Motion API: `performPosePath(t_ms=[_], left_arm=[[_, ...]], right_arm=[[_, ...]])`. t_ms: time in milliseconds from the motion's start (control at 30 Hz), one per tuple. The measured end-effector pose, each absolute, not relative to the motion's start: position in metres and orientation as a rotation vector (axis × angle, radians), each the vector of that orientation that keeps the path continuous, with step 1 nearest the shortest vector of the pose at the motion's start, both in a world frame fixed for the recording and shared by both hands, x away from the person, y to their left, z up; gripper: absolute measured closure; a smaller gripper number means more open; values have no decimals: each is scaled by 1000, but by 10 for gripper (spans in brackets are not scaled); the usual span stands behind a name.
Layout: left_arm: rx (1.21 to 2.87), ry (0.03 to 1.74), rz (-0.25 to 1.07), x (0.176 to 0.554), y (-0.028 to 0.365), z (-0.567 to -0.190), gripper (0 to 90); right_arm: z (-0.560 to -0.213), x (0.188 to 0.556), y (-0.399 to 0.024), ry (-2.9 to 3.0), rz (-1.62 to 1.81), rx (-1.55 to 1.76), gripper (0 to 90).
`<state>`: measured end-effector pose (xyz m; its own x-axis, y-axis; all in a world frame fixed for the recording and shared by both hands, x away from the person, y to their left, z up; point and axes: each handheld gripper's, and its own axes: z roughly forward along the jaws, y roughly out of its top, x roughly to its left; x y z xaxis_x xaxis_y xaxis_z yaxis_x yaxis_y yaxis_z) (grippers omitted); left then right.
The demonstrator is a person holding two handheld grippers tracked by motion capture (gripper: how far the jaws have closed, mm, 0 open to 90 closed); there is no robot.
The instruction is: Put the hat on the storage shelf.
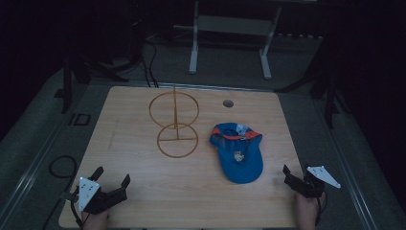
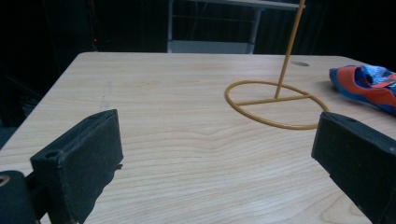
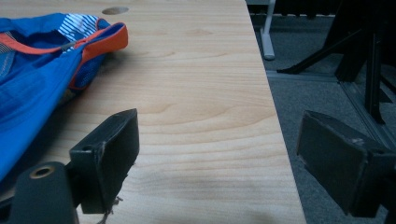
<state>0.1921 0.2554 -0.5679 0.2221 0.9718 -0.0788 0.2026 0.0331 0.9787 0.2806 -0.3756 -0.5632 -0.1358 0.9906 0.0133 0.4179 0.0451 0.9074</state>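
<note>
Cap: a blue baseball cap [image 1: 238,152] with orange trim lies flat on the worktop [image 1: 143,191], crown end toward the far edge, brim toward the person. Nothing touches it.
Hat stand: a yellow wire stand [image 1: 175,125], with a ring base, an upright rod and a hoop on top, stands just left of the cap and apart from it. In the left claw view its base ring [image 2: 275,103] lies ahead, with the cap's edge [image 2: 366,86] to the right.
Right claw: the right claw [image 1: 298,181] hovers at the near right corner of the worktop, right of the cap's brim and near it. Its jaws stand wide apart with nothing between them. In its own view the cap's blue cloth [image 3: 32,88] lies at the left.
Left claw: the left claw [image 1: 113,182] is at the near left corner, well apart from the cap. Its jaws are spread and empty.
Likely work: setting the cap on the stand, judged from the layout.
Risk, grip: the cloth is soft, so a pinch on a thin fold of the crown could slip, or the cap could sag and hang crooked.
Risk, stand: the wire frame looks light, and a cap brought in sideways against the hoop could tip or push it.
Risk, edge: the right claw sits close to the worktop's side edge, so dragging the cap that way could pull it off.
</note>
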Motion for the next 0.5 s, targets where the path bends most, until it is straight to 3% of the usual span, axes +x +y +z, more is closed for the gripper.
performPosePath(t_ms=[500], left_arm=[[1435, 1144, 855, 195, 248, -568, 22]], right_arm=[[-555, 281, -370, 1729, 1066, 1392, 130]])
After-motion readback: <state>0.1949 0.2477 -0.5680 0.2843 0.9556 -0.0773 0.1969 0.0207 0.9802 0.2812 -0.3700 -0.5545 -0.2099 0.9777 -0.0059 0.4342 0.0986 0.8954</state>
